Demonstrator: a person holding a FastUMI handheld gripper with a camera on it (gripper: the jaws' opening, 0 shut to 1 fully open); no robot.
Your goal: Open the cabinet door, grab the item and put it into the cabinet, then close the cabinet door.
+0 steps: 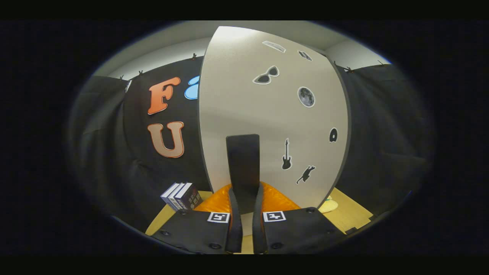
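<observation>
The gripper (244,202) faces the pale cabinet door (244,95) at close range, and its 2 fingers (233,214) stand nearly together with a tall black handle (243,164) running up from the narrow gap between them — both fingers appear to press its lower end, so the gripper looks clamped on the handle. The door surface rises ahead of the fingers and carries several stickers: a pair of sunglasses (266,75) high up, a round moon (306,96) below and to the right of it, a small dark disc (333,135) near the door's right edge, a guitar (286,154) just right of the handle, and a leaping cat (305,174) lower still. Behind the fingers' bases, to both sides of the handle, shows a patch of orange material (277,200); what it belongs to cannot be told. The cabinet stands on a light wooden table (349,215). To the left of the door, well apart from the fingers, a small stack of dark boxes (182,195) stands on the table. At the door's lower right corner a pale rounded object (328,206) lies on the wood, partly hidden by the door edge.
</observation>
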